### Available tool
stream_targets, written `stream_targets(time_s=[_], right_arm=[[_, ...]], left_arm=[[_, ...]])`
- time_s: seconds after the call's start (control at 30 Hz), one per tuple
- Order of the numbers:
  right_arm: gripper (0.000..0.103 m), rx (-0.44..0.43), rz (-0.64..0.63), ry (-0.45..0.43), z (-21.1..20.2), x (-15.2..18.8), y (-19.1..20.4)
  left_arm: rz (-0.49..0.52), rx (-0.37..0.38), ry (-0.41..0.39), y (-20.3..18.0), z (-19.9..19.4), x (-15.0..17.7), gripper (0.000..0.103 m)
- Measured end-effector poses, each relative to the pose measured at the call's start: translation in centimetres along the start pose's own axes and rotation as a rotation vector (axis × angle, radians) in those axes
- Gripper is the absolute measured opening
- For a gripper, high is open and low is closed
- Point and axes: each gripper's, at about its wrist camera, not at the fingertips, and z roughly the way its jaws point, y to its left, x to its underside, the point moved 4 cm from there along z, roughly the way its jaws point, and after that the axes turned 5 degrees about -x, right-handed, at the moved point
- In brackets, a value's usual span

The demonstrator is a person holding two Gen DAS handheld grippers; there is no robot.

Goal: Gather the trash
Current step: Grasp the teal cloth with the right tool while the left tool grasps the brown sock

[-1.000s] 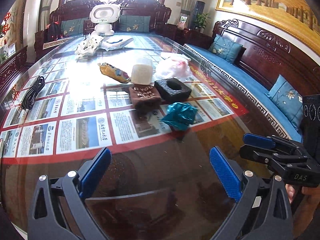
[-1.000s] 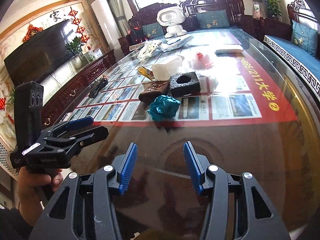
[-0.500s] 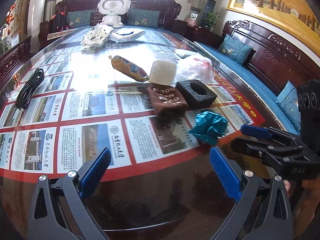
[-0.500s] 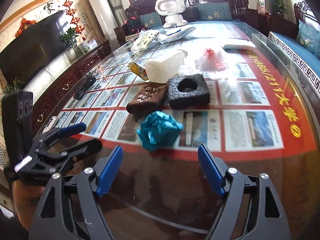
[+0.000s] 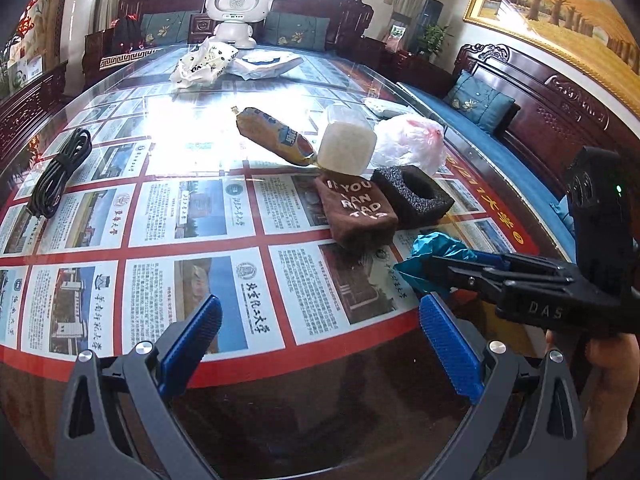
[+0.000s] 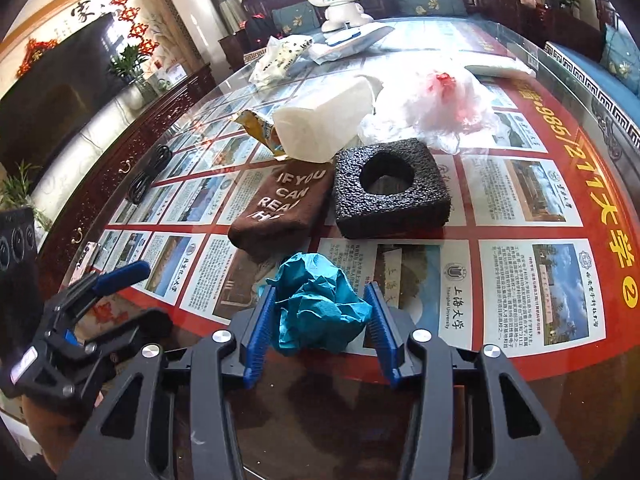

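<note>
in the right wrist view, the left gripper sits at the lower left edge of the frame, its fingers spread wide with nothing between them. just right of it, low in the centre, the right gripper has its blue pads on either side of a crumpled teal paper ball; its jaws are closing, the pads at the ball's sides, though whether they press yet is hard to tell. the ball lies on the glass table near the bottom edge. above it, mid-frame, a brown cloth with white lettering lies beside a black foam block with a round hole. higher up sit a white plastic container, a yellow snack wrapper to its left, and at upper right a crumpled clear plastic bag.
</note>
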Motion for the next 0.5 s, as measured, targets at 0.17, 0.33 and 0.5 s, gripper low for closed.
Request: stream_targets(time_s=[0.17, 0.33, 0.5], right_arm=[[0.032, 0.002, 0.003, -0.071, -1.9, 0.3, -0.3], [0.032, 0.0, -0.003, -0.09, -3.5, 0.4, -0.7], [0.032, -0.018, 0.012, -0.101, -4.3, 0.6, -1.1]], left_arm=[[0.004, 0.008, 0.015, -0.7, 1.3, -0.9, 0.099], [0.008, -0.009, 0.018, -1.5, 2.9, -2.6, 0.099], [-0.016, -0.02, 0.023, -1.9, 4.9, -4.8, 0.099]])
